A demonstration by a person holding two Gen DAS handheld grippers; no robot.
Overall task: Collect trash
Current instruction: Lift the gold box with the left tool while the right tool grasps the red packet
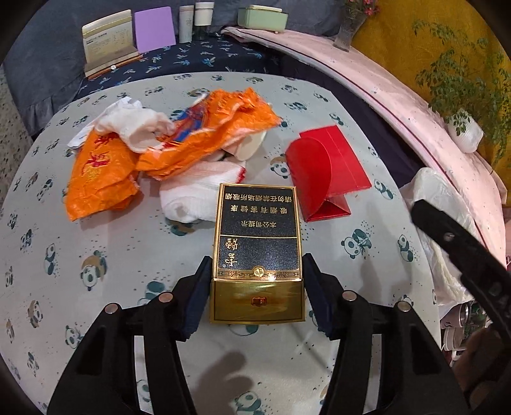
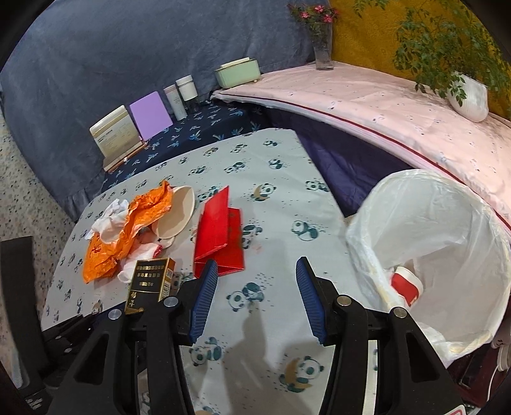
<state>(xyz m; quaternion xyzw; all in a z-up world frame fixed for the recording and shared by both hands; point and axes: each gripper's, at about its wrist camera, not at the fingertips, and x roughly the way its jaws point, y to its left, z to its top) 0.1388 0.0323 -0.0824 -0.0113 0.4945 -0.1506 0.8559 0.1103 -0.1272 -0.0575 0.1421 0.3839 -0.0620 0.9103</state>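
My left gripper (image 1: 257, 281) has its pads on both sides of a black and gold cigarette box (image 1: 257, 242), which also shows in the right wrist view (image 2: 148, 282). Beyond it on the panda-print table lie an orange wrapper (image 1: 127, 153), white crumpled tissue (image 1: 194, 198), a cream paper bowl (image 2: 177, 215) and a red folded envelope (image 1: 325, 169). My right gripper (image 2: 257, 287) is open and empty above the table, left of a bin lined with a white bag (image 2: 440, 242) that holds a red and white cup (image 2: 407, 282).
At the back stand a card holder (image 1: 107, 38), a purple card (image 1: 155, 28), two white jars (image 1: 194, 20) and a green box (image 1: 260, 17). A pink-covered ledge (image 2: 383, 105) carries a flower vase (image 2: 322, 41) and a potted plant (image 2: 466, 95).
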